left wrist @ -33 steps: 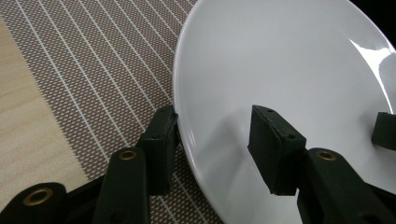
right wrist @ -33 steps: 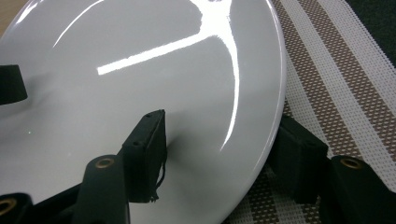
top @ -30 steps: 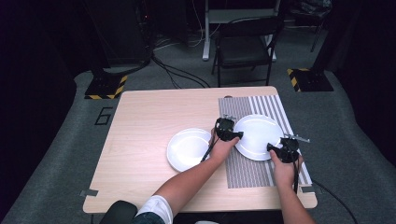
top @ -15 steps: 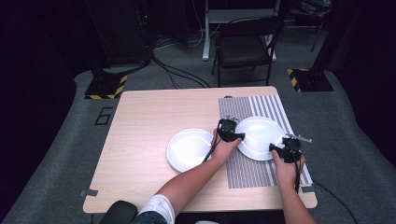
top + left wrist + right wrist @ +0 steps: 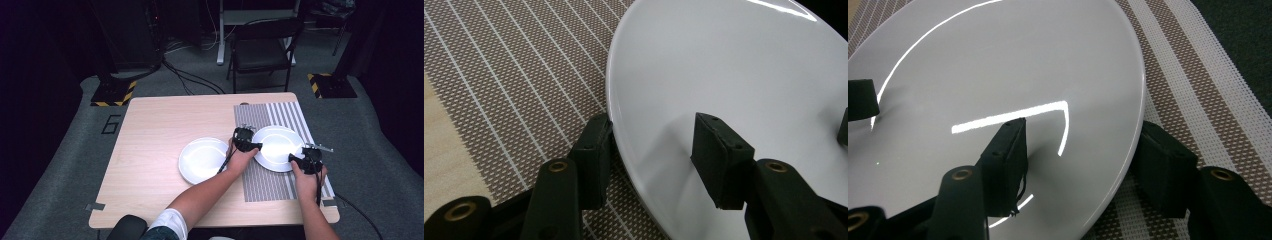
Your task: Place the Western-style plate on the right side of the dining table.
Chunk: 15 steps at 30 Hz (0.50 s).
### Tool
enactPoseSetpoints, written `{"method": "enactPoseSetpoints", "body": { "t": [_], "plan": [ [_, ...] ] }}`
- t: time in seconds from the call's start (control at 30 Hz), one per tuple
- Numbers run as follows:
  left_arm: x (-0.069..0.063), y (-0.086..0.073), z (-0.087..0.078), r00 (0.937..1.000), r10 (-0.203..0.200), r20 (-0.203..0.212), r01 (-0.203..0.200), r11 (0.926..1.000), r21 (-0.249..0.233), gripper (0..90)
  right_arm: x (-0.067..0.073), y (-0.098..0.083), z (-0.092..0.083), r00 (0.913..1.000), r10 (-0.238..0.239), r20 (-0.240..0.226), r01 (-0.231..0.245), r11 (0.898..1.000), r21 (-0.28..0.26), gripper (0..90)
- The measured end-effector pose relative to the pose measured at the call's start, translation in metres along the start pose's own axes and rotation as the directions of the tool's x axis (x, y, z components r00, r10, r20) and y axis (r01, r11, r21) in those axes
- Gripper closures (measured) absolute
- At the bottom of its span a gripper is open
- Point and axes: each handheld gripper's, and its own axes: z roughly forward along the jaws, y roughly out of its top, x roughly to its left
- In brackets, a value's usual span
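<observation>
White plate (image 5: pixel 734 65) cut off at top and right edges in left gripper view; underside hidden.

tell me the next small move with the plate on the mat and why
Probably close both tools a little more, then lift together. The left tool and right tool each straddle opposite rims of the white plate on the striped mat, but the inner pads appear to stand off the plate's face, so no firm pinch yet.

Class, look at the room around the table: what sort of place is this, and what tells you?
Probably a lab or recording studio, not a home: grey carpet, hazard-striped stand bases, loose floor cables and a lone folding chair behind the wooden table.
</observation>
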Motion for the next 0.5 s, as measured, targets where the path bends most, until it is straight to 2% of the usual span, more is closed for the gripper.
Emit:
{"method": "enactPoseSetpoints", "body": {
  "t": [0.07,0.13,0.3,0.4,0.5],
  "plan": [
    [-0.0002,-0.0001,0.0001,1.0000,0.004,-0.002,-0.004,1.0000,-0.001,50.8,-0.0001,-0.0001,-0.0003,0.9999,-0.016,0.003,0.016,1.000,0.003,40.5],
    [-0.0005,-0.0001,0.0001,0.9999,0.011,-0.005,-0.011,0.9999,0.000,50.8,0.0009,-0.0006,-0.0001,0.9982,-0.049,0.034,0.048,0.999,0.005,40.5],
    [-0.0027,-0.0001,0.0005,0.9994,0.029,-0.021,-0.029,0.9996,0.004,50.6,-0.0019,-0.0005,-0.0004,0.9991,-0.037,0.021,0.037,0.999,-0.001,41.5],
    [-0.0026,-0.0001,0.0006,0.9994,0.028,-0.022,-0.028,0.9996,0.002,50.6,-0.0009,-0.0013,-0.0005,0.9983,-0.050,0.029,0.050,0.999,-0.001,41.5],
    [-0.0038,0.0001,0.0002,0.9976,0.055,-0.041,-0.055,0.9984,0.012,50.7,-0.0011,-0.0016,-0.0008,0.9987,-0.043,0.026,0.044,0.999,-0.003,41.7]
  ]
}}
